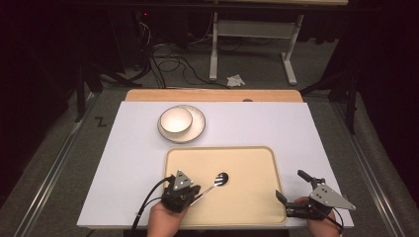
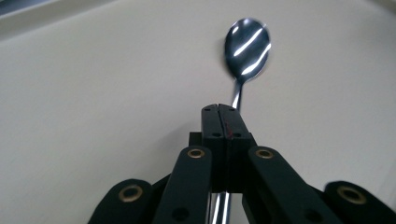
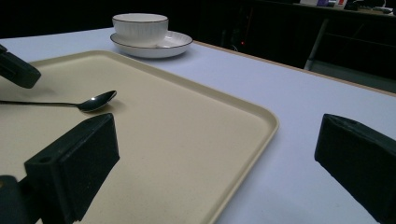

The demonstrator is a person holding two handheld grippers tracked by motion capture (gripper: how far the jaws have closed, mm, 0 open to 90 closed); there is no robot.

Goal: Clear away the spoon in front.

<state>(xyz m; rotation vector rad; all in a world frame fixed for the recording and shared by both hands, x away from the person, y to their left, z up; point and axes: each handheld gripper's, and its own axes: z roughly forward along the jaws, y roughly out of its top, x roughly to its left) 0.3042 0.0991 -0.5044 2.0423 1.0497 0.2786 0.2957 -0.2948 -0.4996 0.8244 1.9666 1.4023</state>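
Observation:
A metal spoon (image 1: 216,181) lies over the beige tray (image 1: 257,163), its bowl pointing to the far right. My left gripper (image 1: 193,190) is shut on the spoon's handle near the tray's front left. In the left gripper view the jaws are pressed together on the handle, and the spoon bowl (image 2: 247,49) shines ahead of them. My right gripper (image 1: 289,190) stands open at the tray's front right corner with nothing between its jaws. The right gripper view shows the spoon (image 3: 91,102) low over the tray (image 3: 196,126), with the wide-apart jaws of my right gripper (image 3: 210,154) in front.
A white bowl (image 1: 175,120) sits on a white plate (image 1: 196,129) behind the tray, on the white table (image 1: 133,158). A wooden strip (image 1: 212,95) runs along the table's far edge. Cables and a stand lie on the floor beyond.

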